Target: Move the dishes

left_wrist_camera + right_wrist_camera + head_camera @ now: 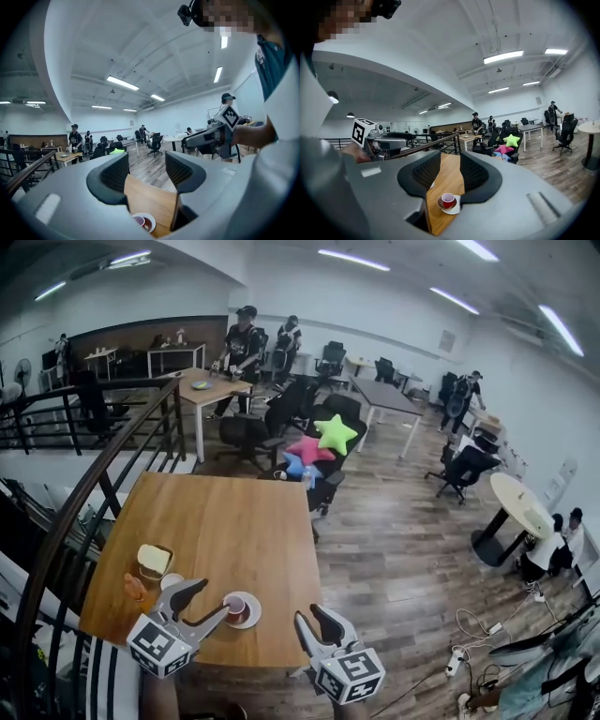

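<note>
A red cup on a white saucer [238, 608] stands near the front edge of the wooden table [234, 531]. My left gripper [208, 601] hovers just left of the saucer, its jaws apart with nothing between them. In the left gripper view the cup and saucer [143, 221] lie low, below the open left gripper [146, 171]. My right gripper [316, 622] is off the table's front right corner, open and empty. In the right gripper view the cup and saucer [449, 201] show through the gap of the right gripper [450, 171].
At the table's front left sit a small white dish [172, 580], an orange thing [136, 589] and a plate with bread [155, 559]. A dark stair railing [84, 493] runs along the left. Office chairs with star cushions [323, 442] stand beyond the table. Cables [473, 634] lie on the floor at right.
</note>
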{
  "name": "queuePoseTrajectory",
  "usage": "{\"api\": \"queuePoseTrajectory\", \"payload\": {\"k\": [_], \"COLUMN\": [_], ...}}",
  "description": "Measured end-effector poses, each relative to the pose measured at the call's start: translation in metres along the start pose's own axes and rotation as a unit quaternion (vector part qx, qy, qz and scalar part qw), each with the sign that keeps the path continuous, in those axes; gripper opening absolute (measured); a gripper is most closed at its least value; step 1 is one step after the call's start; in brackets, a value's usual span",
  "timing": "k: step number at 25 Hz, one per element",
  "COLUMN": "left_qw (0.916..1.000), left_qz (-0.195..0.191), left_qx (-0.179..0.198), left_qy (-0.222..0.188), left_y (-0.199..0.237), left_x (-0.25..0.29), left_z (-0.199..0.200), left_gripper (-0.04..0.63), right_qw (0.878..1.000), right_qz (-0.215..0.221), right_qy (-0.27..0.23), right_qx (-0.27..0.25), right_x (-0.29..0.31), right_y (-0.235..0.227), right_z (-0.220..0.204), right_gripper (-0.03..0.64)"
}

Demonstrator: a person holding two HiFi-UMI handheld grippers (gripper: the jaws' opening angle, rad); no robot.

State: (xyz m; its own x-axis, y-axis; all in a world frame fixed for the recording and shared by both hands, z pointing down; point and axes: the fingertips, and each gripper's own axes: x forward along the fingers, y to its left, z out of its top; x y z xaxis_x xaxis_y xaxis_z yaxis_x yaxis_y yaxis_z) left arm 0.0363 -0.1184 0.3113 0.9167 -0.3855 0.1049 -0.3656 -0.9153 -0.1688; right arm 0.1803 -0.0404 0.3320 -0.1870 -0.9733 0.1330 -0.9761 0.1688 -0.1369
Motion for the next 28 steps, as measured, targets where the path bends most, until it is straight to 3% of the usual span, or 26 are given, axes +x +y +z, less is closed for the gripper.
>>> {"api": "queuePoseTrajectory", "payload": {"k": [17, 23, 28], "left_qw": [0.9974, 0.9976, 0.9986], "left_qz": [-0.053, -0.042, -0.007], "left_qx": [-0.029, -0.035, -0.039], "left_qy": [-0.040, -0.042, -0.036], "left_y": [0.091, 0.110, 0.132], "left_x": [0.025, 0.021, 0.005], "left_z": [-0.025, -0.031, -0.038], "left_gripper": [0.241, 0.241, 0.241], "right_qw": [0.998, 0.998, 0.999], "right_qz": [-0.060, -0.055, -0.027], "right_qy": [0.026, 0.028, 0.030], "right_qx": [-0.017, -0.023, -0.026], "right_x": [0.080, 0.100, 0.125], "right_y": [0.013, 0.016, 0.022], "right_z": [0.000, 0.003, 0.006], "right_gripper": [0.114, 0.114, 0.114]}}
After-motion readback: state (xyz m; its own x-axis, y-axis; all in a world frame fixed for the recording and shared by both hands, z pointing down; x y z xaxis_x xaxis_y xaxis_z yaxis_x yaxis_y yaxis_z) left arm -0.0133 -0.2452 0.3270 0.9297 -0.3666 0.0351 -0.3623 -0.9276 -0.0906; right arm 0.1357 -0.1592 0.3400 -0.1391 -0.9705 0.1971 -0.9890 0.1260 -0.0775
